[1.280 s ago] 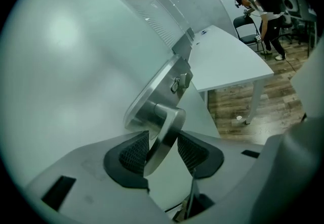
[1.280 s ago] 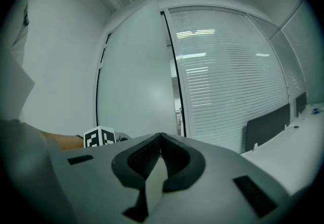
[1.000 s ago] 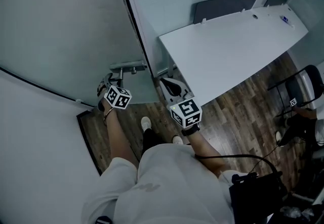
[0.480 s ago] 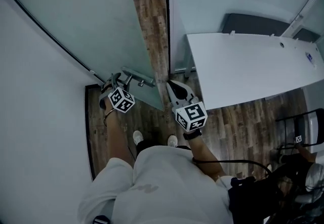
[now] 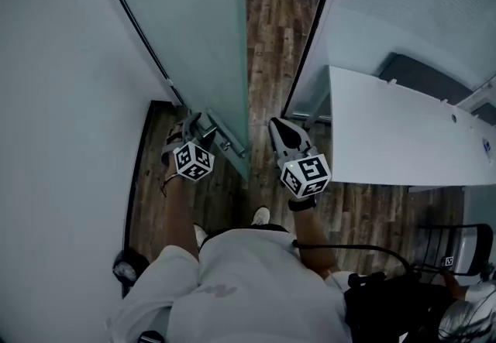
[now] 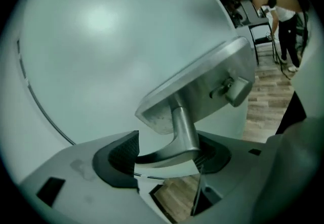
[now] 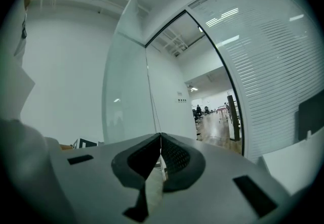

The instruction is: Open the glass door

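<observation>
Glass door: the tall frosted glass door [image 5: 201, 39] stands swung open at the left of the doorway, and its free edge points toward the person; the dark wooden floor [image 5: 271, 16] shows in the gap between this edge and the black door frame [image 5: 310, 47]
Handle: a silver metal lever handle [image 6: 183, 134] comes out of a silver plate [image 6: 202, 91] that is fixed on the glass near the free edge, on the side where the left gripper is
Left gripper: the left gripper [image 6: 169, 153] is at the lever handle; its fingers have just been opening and now stand wide apart; the lever lies between the two dark pads, but they do not clamp it
Right gripper: the right gripper [image 7: 160, 142] hangs in the air just right of the door's free edge and is apart from it; it points into the open doorway; its fingers are pressed together and there is nothing between them
Right side: a long white counter [image 5: 403, 132] stands against a striped glass wall [image 5: 403, 1]
Person: the person stands in front of the doorway in a light shirt, with one gripper in each hand
</observation>
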A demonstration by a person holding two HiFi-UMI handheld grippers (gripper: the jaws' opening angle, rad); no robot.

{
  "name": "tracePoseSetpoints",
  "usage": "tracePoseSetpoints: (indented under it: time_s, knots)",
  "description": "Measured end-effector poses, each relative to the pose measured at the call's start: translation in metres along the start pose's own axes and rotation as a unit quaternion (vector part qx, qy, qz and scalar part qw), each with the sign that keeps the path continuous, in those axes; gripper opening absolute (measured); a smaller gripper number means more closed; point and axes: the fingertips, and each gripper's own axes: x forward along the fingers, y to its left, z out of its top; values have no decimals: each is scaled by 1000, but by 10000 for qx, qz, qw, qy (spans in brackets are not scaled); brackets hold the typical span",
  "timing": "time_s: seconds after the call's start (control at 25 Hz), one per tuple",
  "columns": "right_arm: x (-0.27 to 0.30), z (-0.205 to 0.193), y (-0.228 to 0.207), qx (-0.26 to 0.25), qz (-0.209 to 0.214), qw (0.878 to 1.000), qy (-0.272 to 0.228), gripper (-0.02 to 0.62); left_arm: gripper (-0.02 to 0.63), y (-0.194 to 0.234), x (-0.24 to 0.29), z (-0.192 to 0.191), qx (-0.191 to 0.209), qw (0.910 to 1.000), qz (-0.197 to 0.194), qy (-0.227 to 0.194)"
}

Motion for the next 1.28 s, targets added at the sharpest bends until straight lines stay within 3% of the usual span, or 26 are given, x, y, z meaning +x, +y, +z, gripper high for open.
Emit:
tracePoseSetpoints:
  time_s: [0.08, 0.56, 0.84, 1.08, 1.28]
  knots:
    - [14, -3, 24, -18, 194, 9998, 54, 3, 279, 0, -14, -13, -213, 9997, -19, -81]
    - [74, -7, 155, -167, 942, 9952, 220, 3, 279, 7, -96, -97, 49, 9995, -293, -48]
    - [89, -30, 213, -605, 1586, 9849, 351, 3, 281, 1, -121, -146, 31, 9997, -225, 44]
    - [110, -43, 275, -1110, 2197, 9671, 642, 3, 279, 15, -157, -192, 16, 9996, -8, 281]
    - [124, -64, 334, -1689, 2912, 9357, 1053, 5, 279, 34, -192, -235, -438, 9972, 429, 437]
